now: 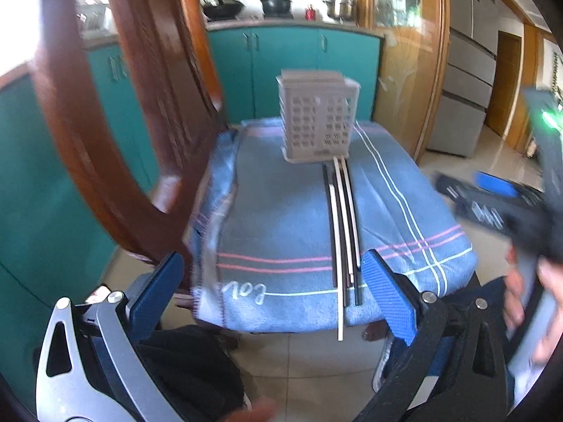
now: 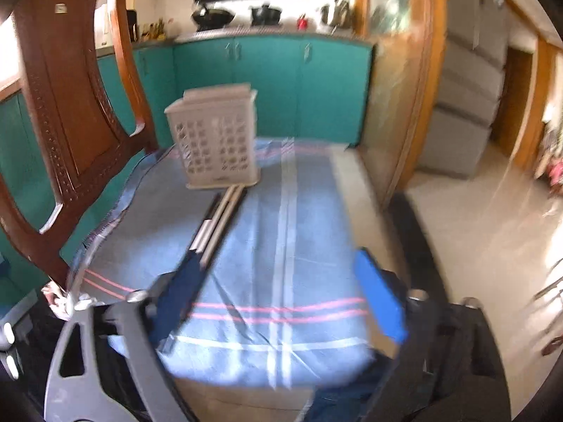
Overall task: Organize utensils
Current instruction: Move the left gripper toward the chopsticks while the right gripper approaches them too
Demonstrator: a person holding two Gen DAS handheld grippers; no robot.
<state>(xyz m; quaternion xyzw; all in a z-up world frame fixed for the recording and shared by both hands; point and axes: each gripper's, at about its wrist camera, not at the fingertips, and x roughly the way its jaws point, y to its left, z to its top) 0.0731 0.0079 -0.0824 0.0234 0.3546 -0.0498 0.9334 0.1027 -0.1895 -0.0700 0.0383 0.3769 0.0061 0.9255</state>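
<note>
Several chopsticks (image 1: 343, 218) (image 2: 218, 221), dark and pale, lie side by side on a blue striped towel (image 1: 274, 218) (image 2: 299, 246). Their far ends reach a grey perforated utensil basket (image 1: 316, 119) (image 2: 216, 140) standing upright at the back of the towel. My left gripper (image 1: 274, 288) hangs open over the towel's near edge, and the chopsticks' near ends pass just inside its right finger (image 1: 383, 292). My right gripper (image 2: 281, 292) is open above the towel with nothing held. Its left finger (image 2: 183, 288) is by the chopsticks' near ends. It also shows blurred in the left wrist view, as the right gripper (image 1: 492, 204).
A carved wooden chair back (image 1: 105, 105) (image 2: 70, 105) rises to the left of the towel. Teal cabinets (image 1: 288, 66) (image 2: 267, 81) with pots on the counter stand behind. A grey fridge (image 1: 464, 70) and tiled floor (image 2: 475, 228) lie to the right. A hand (image 1: 527, 299) holds the right gripper.
</note>
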